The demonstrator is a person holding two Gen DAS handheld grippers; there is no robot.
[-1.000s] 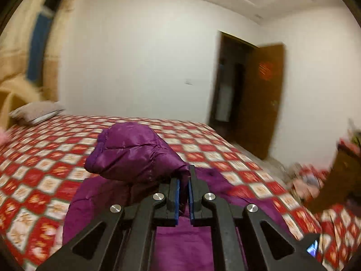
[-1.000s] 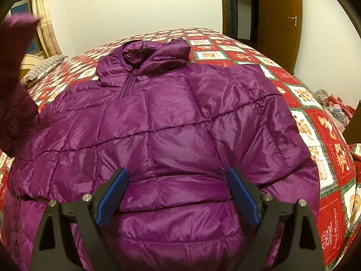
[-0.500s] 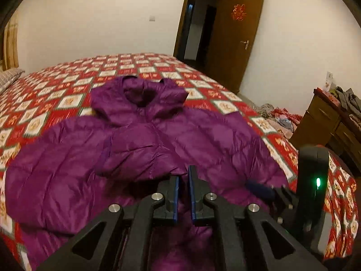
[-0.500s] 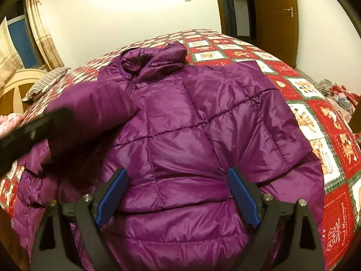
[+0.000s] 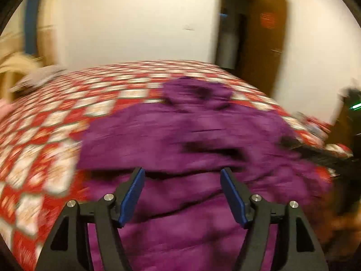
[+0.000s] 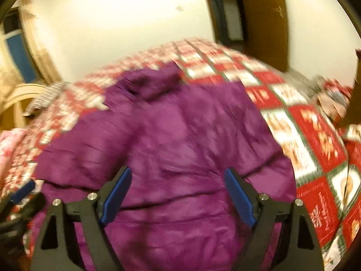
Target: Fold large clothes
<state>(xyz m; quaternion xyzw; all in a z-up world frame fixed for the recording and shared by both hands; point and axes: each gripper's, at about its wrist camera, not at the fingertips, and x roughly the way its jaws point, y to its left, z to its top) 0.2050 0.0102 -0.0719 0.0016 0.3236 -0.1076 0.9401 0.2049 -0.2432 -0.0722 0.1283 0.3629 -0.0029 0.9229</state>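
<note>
The sleeve that was pinched between the shut pads of the left gripper [image 5: 182,194] a second ago has been let go: the jaws have just been opening, and nothing is seen between them now. The sleeve [image 5: 140,144] is laid across the front of the purple jacket [image 6: 180,146], folded inward from the side toward the headboard. The right gripper [image 6: 176,194] is held wide apart above the lower part of the jacket, with only the fabric below it and nothing pressed by its pads; its jaws have closed a little within the last moments.

The jacket is spread on the red and white bedspread [image 6: 315,135], near the foot edge of the bed, with its collar [image 6: 153,83] turned toward the far wall and the door [image 5: 264,45]. Both views are smeared by motion, so finer creases cannot be read.

The first sleeve fold is judged to be done. The other sleeve, on the side toward the door, appears not yet folded in, and it would likely be taken next.
</note>
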